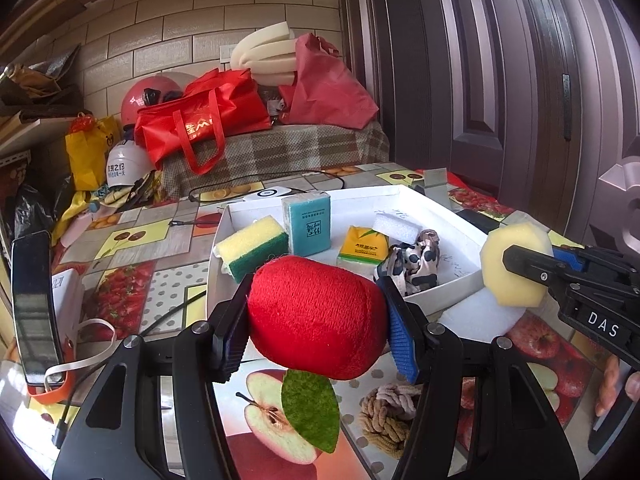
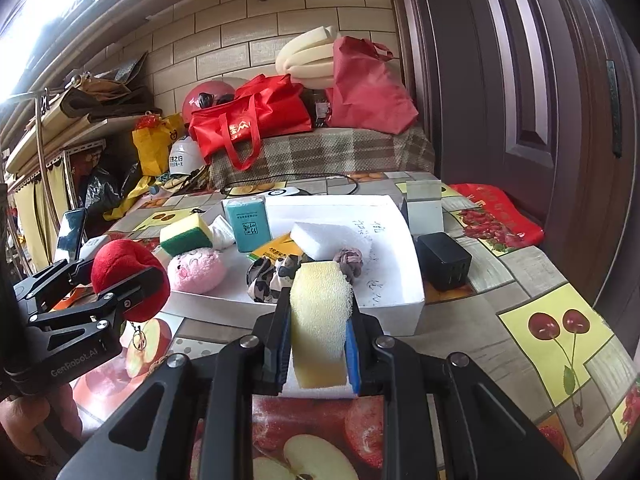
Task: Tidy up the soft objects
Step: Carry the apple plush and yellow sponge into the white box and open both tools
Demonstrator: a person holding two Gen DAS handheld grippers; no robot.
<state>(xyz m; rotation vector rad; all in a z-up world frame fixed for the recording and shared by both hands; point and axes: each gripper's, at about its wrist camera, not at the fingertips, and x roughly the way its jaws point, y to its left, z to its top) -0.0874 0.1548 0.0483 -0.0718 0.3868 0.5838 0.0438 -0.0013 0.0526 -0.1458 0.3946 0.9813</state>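
Both my tongs loaded beside the white box

My left gripper [image 1: 316, 316] clamps the red plush apple [image 1: 318, 316], my right gripper [image 2: 318, 340] the yellow sponge [image 2: 320, 328]; the white box [image 2: 400, 308] holds a scouring sponge [image 2: 186, 234], tissue packs [image 2: 246, 226] and a pink plush [image 2: 196, 270].

Right hand-held gripper [image 2: 318, 344] clamping yellow sponge [image 2: 319, 320], white box [image 2: 404, 304] just beyond; left hand-held gripper [image 2: 120, 280] gripping red plush apple [image 2: 120, 268]

"DAS" in white on a label on the right tool [image 1: 520, 264] body, left wrist view. "GenRobot.AI" printed on the left tool [image 2: 132, 280] body, right wrist view. Red tote bag [image 1: 200, 120] carries a gold logo, unreadable. White helmet [image 1: 124, 168], teal tissue pack [image 1: 307, 224] and yellow tissue pack [image 1: 362, 246] show Chinese print, too small to read. Handwriting inside the white box [image 2: 400, 308], illegible.
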